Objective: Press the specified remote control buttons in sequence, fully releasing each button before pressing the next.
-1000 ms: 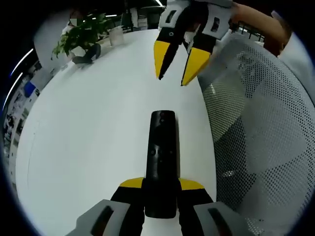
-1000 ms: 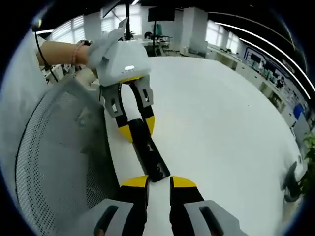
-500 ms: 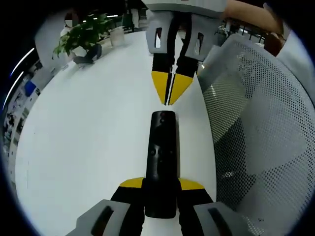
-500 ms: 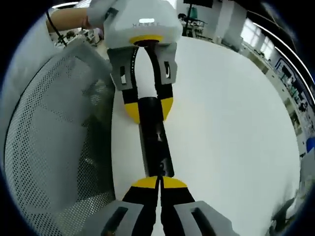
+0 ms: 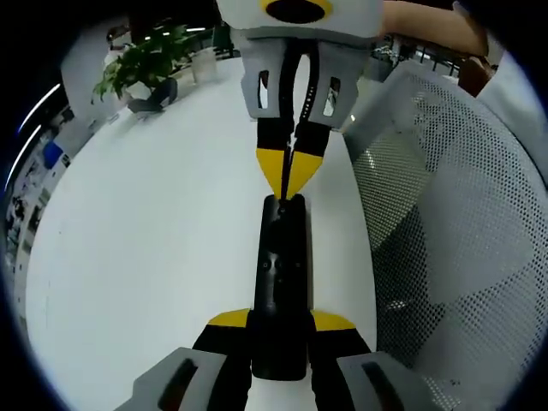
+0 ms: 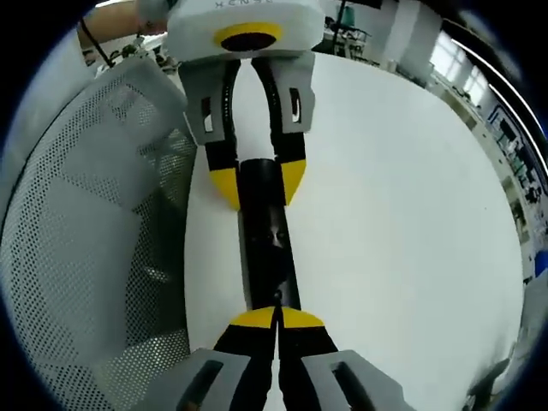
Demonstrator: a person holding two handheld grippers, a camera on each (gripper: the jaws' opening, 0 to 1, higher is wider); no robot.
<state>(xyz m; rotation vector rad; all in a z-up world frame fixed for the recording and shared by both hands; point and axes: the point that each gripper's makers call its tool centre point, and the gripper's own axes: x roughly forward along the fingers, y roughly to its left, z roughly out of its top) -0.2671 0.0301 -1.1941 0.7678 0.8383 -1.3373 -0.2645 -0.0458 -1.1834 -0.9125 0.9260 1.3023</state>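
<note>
Left gripper view: the left gripper [image 5: 280, 330] clamps the black remote control [image 5: 282, 282] above the white table [image 5: 154, 248], while the right gripper [image 5: 291, 193], jaws pinched together, touches its tips to the remote's far end.

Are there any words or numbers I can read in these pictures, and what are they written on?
No text can be read for sure.
Left hand-held gripper: grey lettering along its white housing, cut off and blurred, unreadable.
Remote control: button marks too small to read.
</note>
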